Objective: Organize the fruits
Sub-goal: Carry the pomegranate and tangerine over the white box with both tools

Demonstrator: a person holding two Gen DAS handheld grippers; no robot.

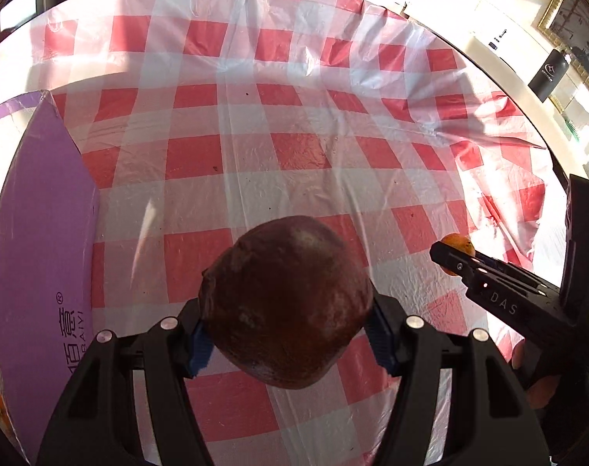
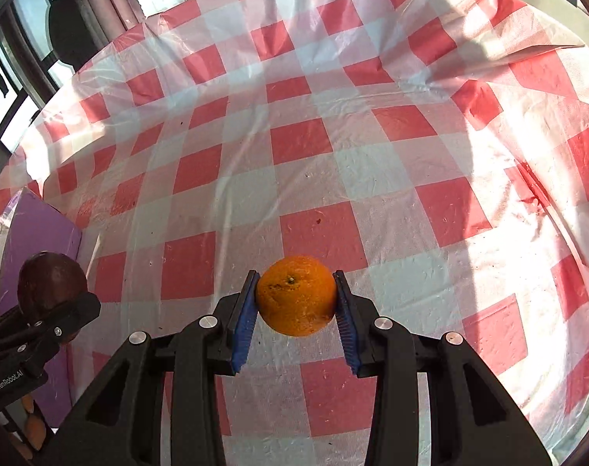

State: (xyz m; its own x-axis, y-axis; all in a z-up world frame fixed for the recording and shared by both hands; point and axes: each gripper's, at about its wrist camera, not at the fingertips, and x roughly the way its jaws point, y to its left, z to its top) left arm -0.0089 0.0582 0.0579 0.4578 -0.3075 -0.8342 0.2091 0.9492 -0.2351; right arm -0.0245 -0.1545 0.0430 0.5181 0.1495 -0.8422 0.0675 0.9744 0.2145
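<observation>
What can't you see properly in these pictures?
- Purple box: its inside is cut off by the left edge in both wrist views, so what it holds is unclear.
- Dark brown fruit: its underside is hidden by its own bulk in the left tool.
- Orange: its sides are covered by the right tool's blue pads.
- Black bottle: label too small to read.

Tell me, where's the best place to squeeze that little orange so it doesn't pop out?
Across its round middle, one pad on each side, coming from above as the right tool does now. The orange is ball-shaped with its stem dimple facing up, so its widest band gives the blue pads the most skin to press. Gripped nearer the top or bottom, it would probably slip out.
</observation>
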